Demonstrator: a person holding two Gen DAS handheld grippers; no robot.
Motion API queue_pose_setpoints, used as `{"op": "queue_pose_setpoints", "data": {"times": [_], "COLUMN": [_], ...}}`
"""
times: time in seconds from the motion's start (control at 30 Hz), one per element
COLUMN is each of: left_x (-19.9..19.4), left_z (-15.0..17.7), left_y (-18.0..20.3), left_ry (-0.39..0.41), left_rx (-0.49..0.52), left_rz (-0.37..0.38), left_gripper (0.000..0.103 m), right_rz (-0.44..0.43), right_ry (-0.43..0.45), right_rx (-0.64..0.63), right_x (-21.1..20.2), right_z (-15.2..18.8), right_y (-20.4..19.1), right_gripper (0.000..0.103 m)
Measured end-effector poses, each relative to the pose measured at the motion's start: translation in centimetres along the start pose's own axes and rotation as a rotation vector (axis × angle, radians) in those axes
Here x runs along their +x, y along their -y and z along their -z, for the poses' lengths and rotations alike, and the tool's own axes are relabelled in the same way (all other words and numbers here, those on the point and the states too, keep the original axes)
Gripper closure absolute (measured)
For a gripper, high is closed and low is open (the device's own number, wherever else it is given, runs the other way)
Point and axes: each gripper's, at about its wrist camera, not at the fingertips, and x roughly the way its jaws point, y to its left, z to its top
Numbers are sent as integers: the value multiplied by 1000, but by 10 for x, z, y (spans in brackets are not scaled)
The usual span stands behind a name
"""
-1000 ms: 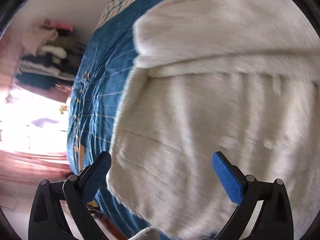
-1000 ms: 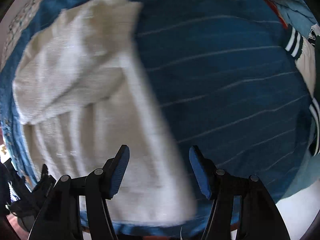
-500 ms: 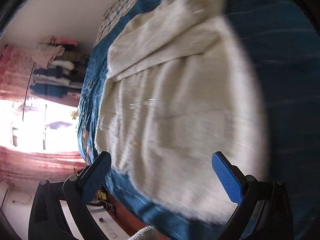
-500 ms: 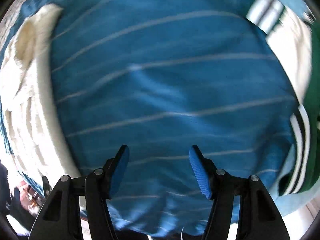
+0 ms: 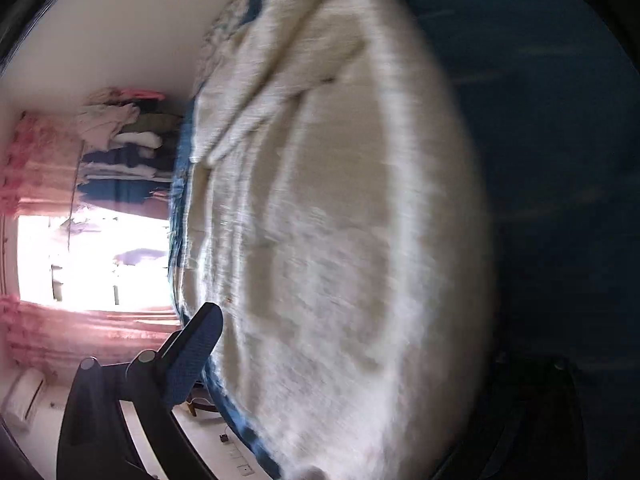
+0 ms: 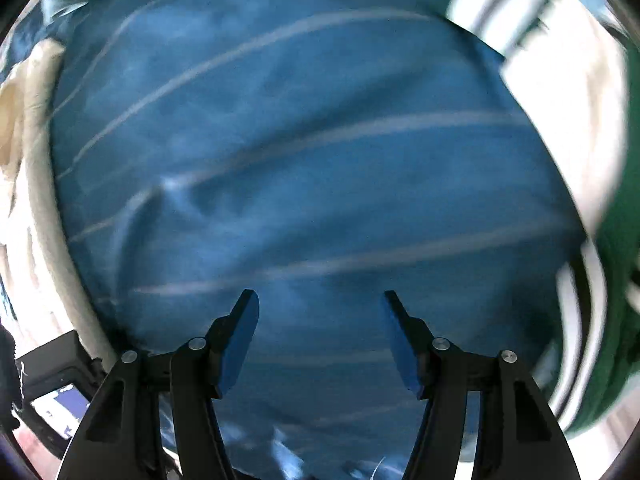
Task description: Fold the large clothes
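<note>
Both grippers empty over the bed, cream garment folded, green one waiting.

The right gripper [image 6: 320, 340] is seen with its blue pads spread and only the striped blue bedspread [image 6: 300, 160] between them; the left gripper [image 5: 340, 364] is held wide apart as well, nothing being clamped, though its right finger is lost in shadow. The cream fleece garment [image 5: 340, 220] is laid flat on the bed with a sleeve folded across, so one fold is judged done. A green-and-white striped garment [image 6: 580, 160] remains crumpled at the bed's edge. Stacked clothes [image 5: 124, 152], pink curtains [image 5: 44, 168] and a bright window [image 5: 92, 260] are shown beyond.
</note>
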Motion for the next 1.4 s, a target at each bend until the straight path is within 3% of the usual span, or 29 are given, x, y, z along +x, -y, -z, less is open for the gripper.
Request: {"op": "queue_pose_setpoints", "data": {"times": [0.07, 0.1, 0.13, 0.23, 0.27, 0.37, 0.4, 0.5, 0.57, 0.6, 0.67, 0.7, 0.73, 0.83, 1.03, 1.13, 1.23, 1.3, 1.4], "left_x": [9, 14, 18, 21, 22, 21, 22, 23, 29, 31, 32, 35, 36, 44, 63, 92, 135, 177, 232], "left_z": [0, 0, 0, -2, -4, -7, -9, -9, -9, -8, -10, -10, -10, -8, -4, -2, 4, 16, 39], "left_y": [-16, -28, -39, -75, -85, -112, -120, -128, -133, -134, -134, -141, -145, -178, -247, -286, -327, -361, -400], "left_ry": [-18, -23, -29, -24, -25, -13, -7, 0, 4, 5, 5, 8, 9, 19, 18, -14, -62, -112, -172], "left_rx": [-42, -66, -86, -153, -168, -199, -202, -206, -201, -199, -191, -192, -193, -207, -247, -307, -390, -484, -622], "left_rz": [44, 63, 100, 184, 206, 251, 263, 299, 325, 339, 373, 397, 414, 501, 619, 676, 745, 802, 831], "left_gripper": [8, 40, 77, 82, 82, 84, 84, 84, 84, 84, 84, 84, 84, 84, 80, 79, 79, 79, 74], "right_rz": [-66, -84, -98, -196, -272, -612, -714, -871, -905, -882, -852, -832, -827, -818, -733, -652, -490, -429, -367], "right_ry": [46, 67, 88, 147, 163, 167, 158, 105, 60, 39, 28, 22, 17, 53, 164, 208, 273, 277, 245], "right_rx": [-52, -85, -110, -169, -179, -183, -175, -144, -124, -123, -89, -57, -32, 20, -35, -102, -209, -236, -245], "right_x": [8, 13, 15, 10, 3, -15, -19, -14, -3, 5, 28, 35, 35, 16, -81, -121, -142, -134, -109], "right_z": [-17, -25, -32, -51, -57, -74, -82, -103, -118, -127, -115, -106, -106, -91, -45, -34, -23, -17, -16], "right_y": [-22, -36, -47, -84, -95, -121, -131, -163, -185, -198, -226, -235, -233, -239, -269, -320, -387, -428, -483], "right_gripper": [39, 38, 29, 24, 24, 24, 19, 15, 15, 15, 43, 63, 68, 73, 74, 74, 74, 74, 73]}}
